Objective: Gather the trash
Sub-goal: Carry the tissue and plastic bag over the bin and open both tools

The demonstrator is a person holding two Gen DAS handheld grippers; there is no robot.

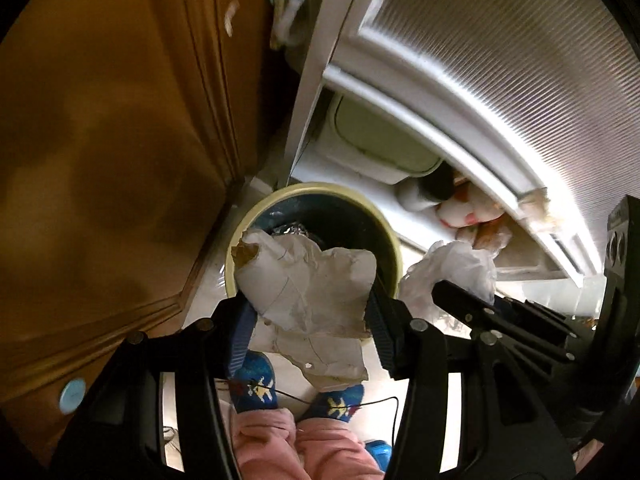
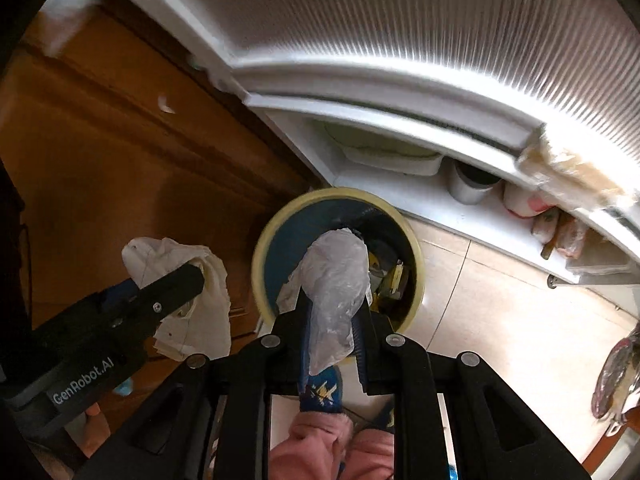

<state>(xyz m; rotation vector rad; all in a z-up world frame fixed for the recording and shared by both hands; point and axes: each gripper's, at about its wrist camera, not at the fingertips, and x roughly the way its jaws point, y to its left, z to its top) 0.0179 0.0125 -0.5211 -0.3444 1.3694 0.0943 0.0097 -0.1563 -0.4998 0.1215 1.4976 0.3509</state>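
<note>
Both grippers point steeply down over the bin [image 1: 394, 248], a round pail with a pale yellow-green rim and a dark blue inside, standing on the tiled floor [image 2: 500, 300].

Left gripper [image 1: 310, 312]: jaws fairly wide, pressed on either side of a crumpled paper [image 1: 308, 280], off-white and creased, with a torn brown corner at its 10 o'clock. Most of the wad hangs over the rim at the bin's 7 o'clock, and a loose flap droops below the jaws, toward the person's blue slippers [image 1: 256, 384].

Right gripper [image 2: 334, 320]: jaws narrow, pinching a clear plastic bag [image 2: 336, 276], thin, wrinkled and translucent, bunched into a lump. Seen along the gripper, its top sits over the bin mouth at about the centre.

Bin contents: foil [image 1: 292, 230] and some yellowish scraps, partly hidden.

Risks, my judgement:
- The paper straddles the rim. Released here, it could catch the edge and tip out onto the floor at 7 o'clock.
- The drooping flap could snag on the rim, or tear at the brown corner.
- The plastic bag is light and may cling to the blue pads instead of dropping, or drift wide.
- The grippers are near each other over a narrow mouth, so one could knock the other.
- The open white door [image 2: 400, 40] stands just beyond the bin at 12 o'clock, so there is little room on that side.
</note>
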